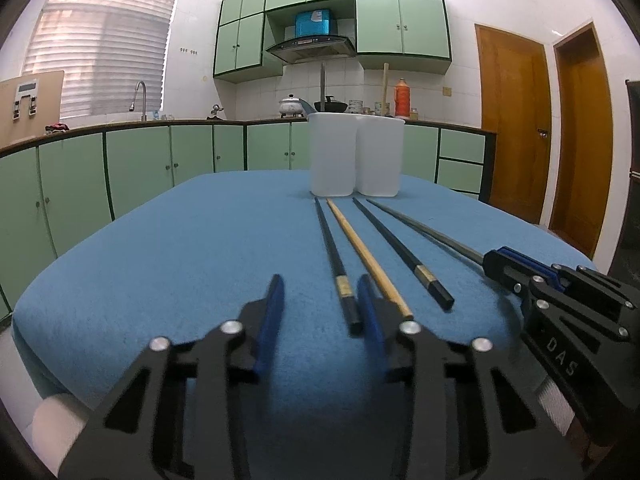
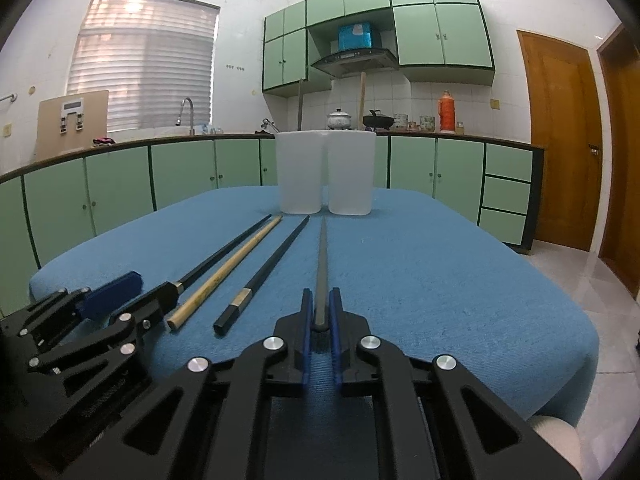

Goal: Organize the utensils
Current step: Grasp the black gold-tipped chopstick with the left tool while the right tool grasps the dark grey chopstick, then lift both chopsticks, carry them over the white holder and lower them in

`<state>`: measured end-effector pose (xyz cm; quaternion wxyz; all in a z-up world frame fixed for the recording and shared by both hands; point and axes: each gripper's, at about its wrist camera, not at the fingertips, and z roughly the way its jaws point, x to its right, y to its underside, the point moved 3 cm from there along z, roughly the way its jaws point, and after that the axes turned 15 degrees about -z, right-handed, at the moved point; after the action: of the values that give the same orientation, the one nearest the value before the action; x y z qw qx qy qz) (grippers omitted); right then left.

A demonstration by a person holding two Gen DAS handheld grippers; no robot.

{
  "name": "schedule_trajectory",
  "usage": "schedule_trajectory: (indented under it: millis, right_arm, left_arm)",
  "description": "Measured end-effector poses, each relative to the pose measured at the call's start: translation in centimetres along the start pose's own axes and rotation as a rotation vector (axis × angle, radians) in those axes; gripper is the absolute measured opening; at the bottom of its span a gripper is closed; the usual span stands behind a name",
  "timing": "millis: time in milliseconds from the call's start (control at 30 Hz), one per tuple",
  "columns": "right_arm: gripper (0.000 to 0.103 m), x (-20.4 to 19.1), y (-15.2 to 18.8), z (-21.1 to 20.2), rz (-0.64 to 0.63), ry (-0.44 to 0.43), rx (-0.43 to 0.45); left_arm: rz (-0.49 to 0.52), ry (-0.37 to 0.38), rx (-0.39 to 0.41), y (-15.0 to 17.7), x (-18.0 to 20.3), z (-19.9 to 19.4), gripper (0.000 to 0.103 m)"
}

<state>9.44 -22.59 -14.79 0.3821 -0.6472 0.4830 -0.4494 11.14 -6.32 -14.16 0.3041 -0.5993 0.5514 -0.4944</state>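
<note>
Right black claw with blue pads (image 2: 321, 312) clamped on near end of thin grey metal chopstick (image 2: 322, 264), blue cloth table (image 2: 440, 280) bare to its right. Left claw (image 1: 320, 304) apart; black gold-banded chopstick (image 1: 334, 256) & pale wooden chopstick (image 1: 368, 258) btwn its pads. Two translucent white plastic cups (image 2: 326, 172) straight ahead.

- Grey metal chopstick (image 2: 323, 264): lies flat, near end clamped between the right jaws, pointing ahead.
- Two black chopsticks (image 2: 262, 276), one wooden chopstick (image 2: 224, 272): flat, left of those jaws.
- Two white cups (image 2: 326, 172): upright, touching, beyond the tips.
</note>
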Motion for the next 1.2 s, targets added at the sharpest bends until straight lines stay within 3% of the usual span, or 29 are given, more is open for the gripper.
schedule_trajectory:
  millis: [100,133,433,700,933,1200]
  right_arm:
    - [0.008,0.1,-0.1,-0.1,0.002,0.002,0.005]
    - [0.008,0.1,-0.2,-0.2,0.004,0.002,0.006]
    - [0.008,1.0,-1.4,-1.4,0.006,0.008,0.044]
    - [0.008,3.5,-6.3,-3.1,-0.001,0.011,0.144]
    - [0.008,6.0,-11.2,-3.0,0.022,-0.028,0.198]
    - [0.007,8.6,-16.6,-0.4,0.051,-0.095,0.153]
  left_arm:
    - [-0.005,0.01,-0.013,0.0,0.1,0.1,0.008]
    - [-0.007,0.013,-0.017,-0.1,0.2,0.1,0.006]
    - [-0.017,-0.014,0.045,-2.0,0.4,-1.4,0.006]
    - [0.008,0.014,0.168,-7.4,2.0,-3.6,0.006]
    - [0.013,0.056,0.226,-13.1,3.2,-3.5,0.006]
    - [0.026,0.087,0.173,-18.4,4.5,-0.7,0.006]
